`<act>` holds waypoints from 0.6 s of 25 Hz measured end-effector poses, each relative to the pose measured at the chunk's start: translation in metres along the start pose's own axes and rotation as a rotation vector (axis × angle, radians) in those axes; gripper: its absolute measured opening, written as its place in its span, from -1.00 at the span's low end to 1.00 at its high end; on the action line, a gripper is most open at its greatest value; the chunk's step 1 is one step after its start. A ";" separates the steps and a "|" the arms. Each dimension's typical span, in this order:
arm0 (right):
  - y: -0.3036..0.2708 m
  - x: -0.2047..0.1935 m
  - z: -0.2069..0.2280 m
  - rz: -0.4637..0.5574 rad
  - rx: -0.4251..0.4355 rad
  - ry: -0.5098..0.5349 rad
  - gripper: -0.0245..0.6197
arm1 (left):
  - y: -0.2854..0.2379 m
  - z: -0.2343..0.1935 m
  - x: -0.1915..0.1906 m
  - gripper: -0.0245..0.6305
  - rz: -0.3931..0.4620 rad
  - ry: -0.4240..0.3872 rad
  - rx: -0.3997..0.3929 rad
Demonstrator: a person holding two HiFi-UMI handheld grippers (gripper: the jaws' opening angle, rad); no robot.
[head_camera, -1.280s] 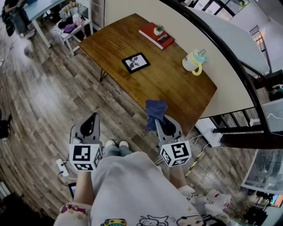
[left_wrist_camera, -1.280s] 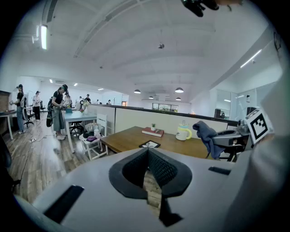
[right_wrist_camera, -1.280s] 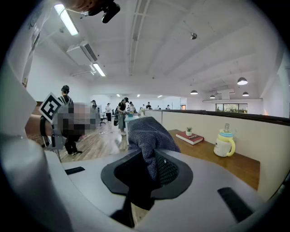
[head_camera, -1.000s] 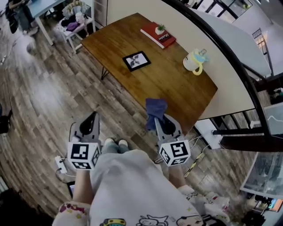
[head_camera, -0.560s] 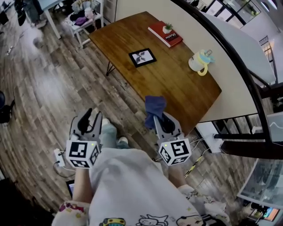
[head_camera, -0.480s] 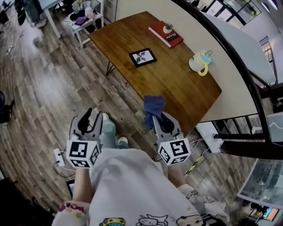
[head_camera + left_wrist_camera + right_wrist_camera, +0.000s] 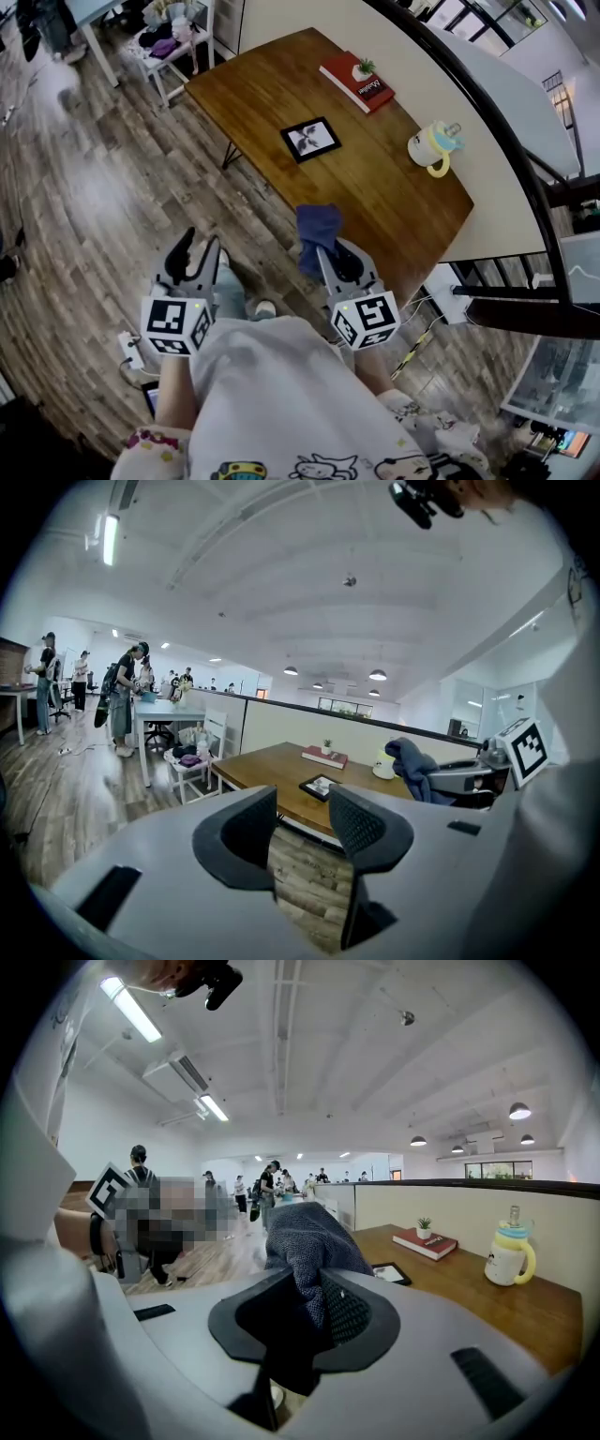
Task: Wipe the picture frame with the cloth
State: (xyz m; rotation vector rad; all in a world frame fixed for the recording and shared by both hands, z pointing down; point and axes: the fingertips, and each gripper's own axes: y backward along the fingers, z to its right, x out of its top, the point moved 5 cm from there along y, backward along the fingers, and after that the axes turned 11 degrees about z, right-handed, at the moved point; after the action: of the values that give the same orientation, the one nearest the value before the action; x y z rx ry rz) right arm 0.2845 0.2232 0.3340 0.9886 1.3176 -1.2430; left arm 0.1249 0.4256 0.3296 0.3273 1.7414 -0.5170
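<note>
Fingers [image 7: 246,834] of our left gripper [image 7: 302,801] are opening, with nothing between them but a view of floor planks. At lower centre of the head view, our right gripper [image 7: 330,258] has its fingers [image 7: 352,1312] clamped on the blue cloth [image 7: 319,228]. The cloth stands up in a bunch above them, by the near edge of the table in that picture.

A wooden floor [image 7: 84,197] fills the left half of the head view. The brown table [image 7: 253,80] runs diagonally from top centre toward the right. On it, a red book [image 7: 358,82] lies near the far edge at the top. The dark picture frame [image 7: 310,140] lies flat around the middle of the table, well apart from the cloth and both grippers. A pale mug with a yellow handle [image 7: 431,148] stands toward the right end. A small potted plant [image 7: 364,68] sits on the book.
</note>
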 end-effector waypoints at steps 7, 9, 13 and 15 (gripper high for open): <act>-0.088 0.020 0.000 -0.009 -0.040 -0.002 -0.73 | -0.061 -0.068 0.022 -0.43 -0.025 -0.007 -0.049; -0.107 0.022 -0.002 -0.013 -0.053 -0.003 -0.73 | -0.076 -0.085 0.028 -0.41 -0.031 -0.012 -0.066; -0.134 0.024 -0.003 -0.019 -0.094 -0.016 -0.73 | -0.100 -0.110 0.036 -0.36 -0.040 -0.024 -0.102; -0.144 0.024 -0.002 -0.022 -0.120 -0.021 -0.73 | -0.110 -0.122 0.039 -0.35 -0.045 -0.029 -0.118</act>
State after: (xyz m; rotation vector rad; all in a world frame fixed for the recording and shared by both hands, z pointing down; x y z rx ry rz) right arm 0.1392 0.2052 0.3314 0.8763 1.3727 -1.1736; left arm -0.0397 0.3907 0.3310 0.1965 1.7458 -0.4467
